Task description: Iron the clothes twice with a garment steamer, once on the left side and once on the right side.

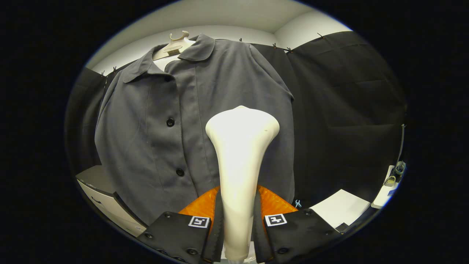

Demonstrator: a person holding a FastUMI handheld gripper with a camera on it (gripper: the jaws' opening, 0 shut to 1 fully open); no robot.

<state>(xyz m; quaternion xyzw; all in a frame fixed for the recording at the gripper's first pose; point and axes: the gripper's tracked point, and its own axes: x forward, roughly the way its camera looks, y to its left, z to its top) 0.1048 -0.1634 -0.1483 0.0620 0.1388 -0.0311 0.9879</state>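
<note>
Black cloth wall (348,102) — matte grey shirt (205,121); tool (237,223) clamps smooth flared steamer (240,146).

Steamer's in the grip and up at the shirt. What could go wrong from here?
1. The gripper holds the white garment steamer low on its handle, with the wide head far above the fingers. The head could tilt or slip during a pass.
2. The head is over the grey shirt beside the button placket, so it might catch a button.
3. The shirt hangs loose from a hanger, so pressure may swing it away.
</note>
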